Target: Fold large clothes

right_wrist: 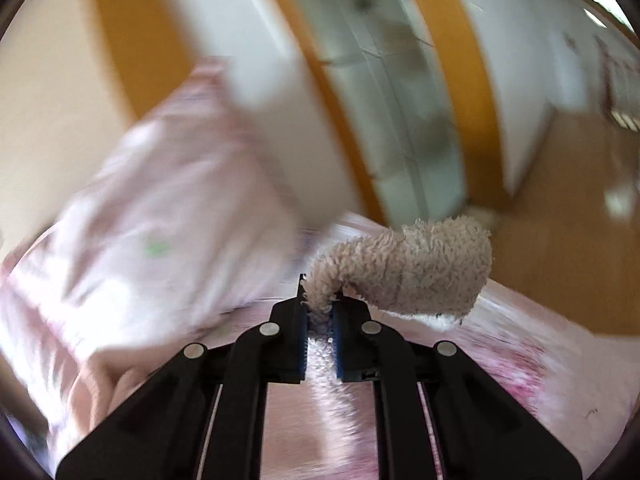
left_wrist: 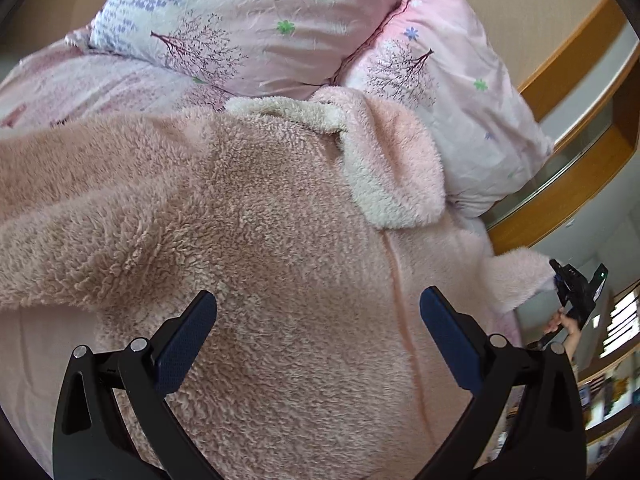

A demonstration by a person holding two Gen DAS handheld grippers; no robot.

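A large pink fleece garment [left_wrist: 260, 240] with a cream-lined hood [left_wrist: 384, 168] lies spread on the bed. My left gripper [left_wrist: 318, 320] is open and hovers just above its middle, holding nothing. My right gripper [right_wrist: 320, 308] is shut on a fleece sleeve end [right_wrist: 420, 268], which curls up past the fingertips. In the left wrist view the right gripper [left_wrist: 576, 288] shows at the far right, holding that sleeve [left_wrist: 520, 276] off the bed's edge. The right wrist view is blurred by motion.
Two pink patterned pillows [left_wrist: 256, 20] [left_wrist: 452, 92] lie beyond the garment, on a pink bedsheet [left_wrist: 72, 88]. A wooden-framed door or mirror [right_wrist: 404, 96] and wooden floor [right_wrist: 560, 220] lie past the bed's edge. A pillow [right_wrist: 160, 208] is at left in the right wrist view.
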